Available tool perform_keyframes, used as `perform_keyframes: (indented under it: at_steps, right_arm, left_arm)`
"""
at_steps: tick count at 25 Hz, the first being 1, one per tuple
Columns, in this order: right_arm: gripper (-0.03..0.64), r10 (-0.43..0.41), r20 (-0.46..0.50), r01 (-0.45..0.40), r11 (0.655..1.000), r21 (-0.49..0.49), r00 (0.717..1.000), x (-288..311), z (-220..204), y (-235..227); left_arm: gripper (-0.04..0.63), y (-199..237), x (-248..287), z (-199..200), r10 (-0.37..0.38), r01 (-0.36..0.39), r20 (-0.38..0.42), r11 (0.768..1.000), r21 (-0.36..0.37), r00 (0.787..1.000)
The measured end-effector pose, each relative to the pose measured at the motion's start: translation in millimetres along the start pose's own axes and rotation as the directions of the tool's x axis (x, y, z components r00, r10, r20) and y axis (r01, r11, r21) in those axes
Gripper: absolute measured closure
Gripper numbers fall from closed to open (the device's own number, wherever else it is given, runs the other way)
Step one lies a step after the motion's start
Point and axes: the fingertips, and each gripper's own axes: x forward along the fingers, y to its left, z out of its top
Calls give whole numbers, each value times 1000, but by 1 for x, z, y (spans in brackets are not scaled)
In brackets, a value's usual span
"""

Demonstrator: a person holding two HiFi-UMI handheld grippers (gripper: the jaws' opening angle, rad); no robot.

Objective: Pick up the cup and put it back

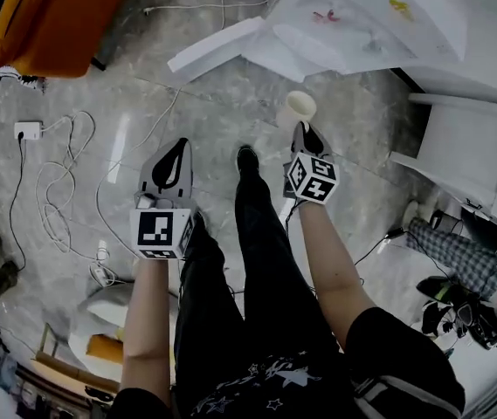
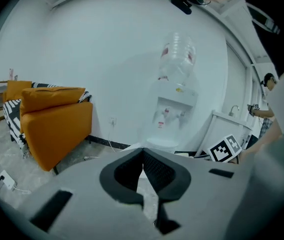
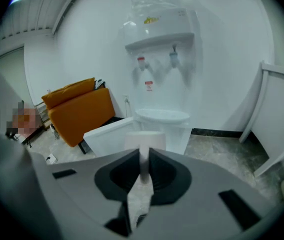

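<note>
Two tongs are out in front of us, and only one has work in it. Nearest, the left tongs hang over the grey stone floor. In the left gripper view their dark pads meet tip to tip with nothing between them, so we count them idle.

A little further out, the right tongs are nearly closed. The right gripper view shows why they stop short. The thin wall of the cream paper cup is pinched between the pads, one pad apparently inside the mouth and one outside.

So the cup is off the floor, in the air just beyond the tips of the right tongs and well apart from the left. It stands roughly upright, long axis vertical, with its open mouth up towards us. It is plain and pale, and we see no crushing at the rim. We cannot tell whether it holds anything.

Straight ahead, beyond the cup, stands the white water dispenser, with a round white ledge under its taps. We judge that ledge to be where the cup goes back. That would be a move forward along the right tongs' own line, with the cup kept upright, and the right hand is the one placed to make it.
</note>
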Motion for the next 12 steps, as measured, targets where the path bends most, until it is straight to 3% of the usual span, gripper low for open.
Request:
perform_keyframes:
  at_steps: [6,12]
  right_arm:
    - [574,-27,-21,28,999,38,999,109,-49,-31]
    - [574,-43,29,42,998,40,999,222,-65,-68]
  left_arm:
    - [586,26,73,-84,-18,16,-51,999,-35,999]
    - [586,38,148,-173,-56,53,-79,998,-30,995]
